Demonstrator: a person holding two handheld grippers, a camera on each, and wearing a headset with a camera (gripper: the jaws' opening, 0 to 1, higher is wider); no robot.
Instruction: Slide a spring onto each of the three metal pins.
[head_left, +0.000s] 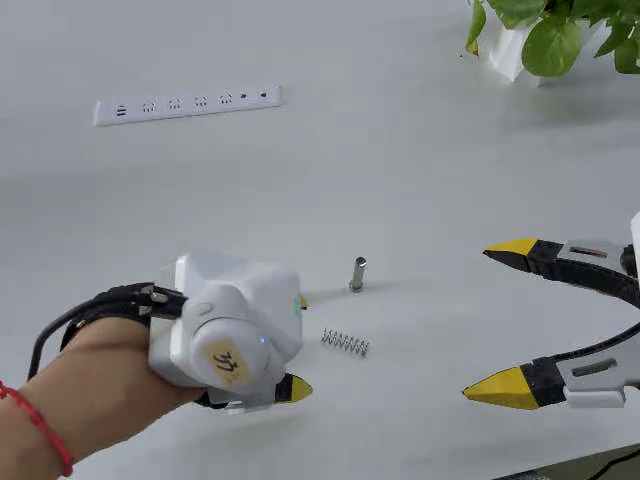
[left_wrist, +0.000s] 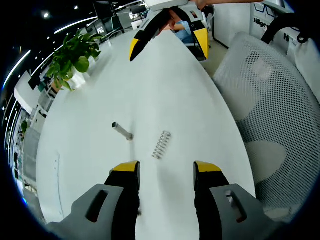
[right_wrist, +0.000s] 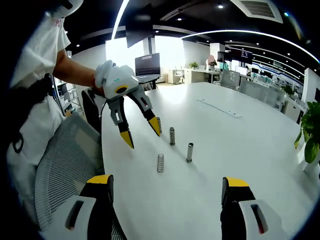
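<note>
The counter is showing a smooth, matt surface. Just ahead of the left claw, the pin is gleaming as polished metal and the spring as fine metal wire. The right claw is wearing glossy yellow plastic tips. Beside the left claw, a chair is showing mesh cloth.

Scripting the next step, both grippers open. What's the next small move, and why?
Probably ease the left gripper forward and close on the spring: it lies flat just ahead of its open jaws, and the pin beside it stands bare.
</note>
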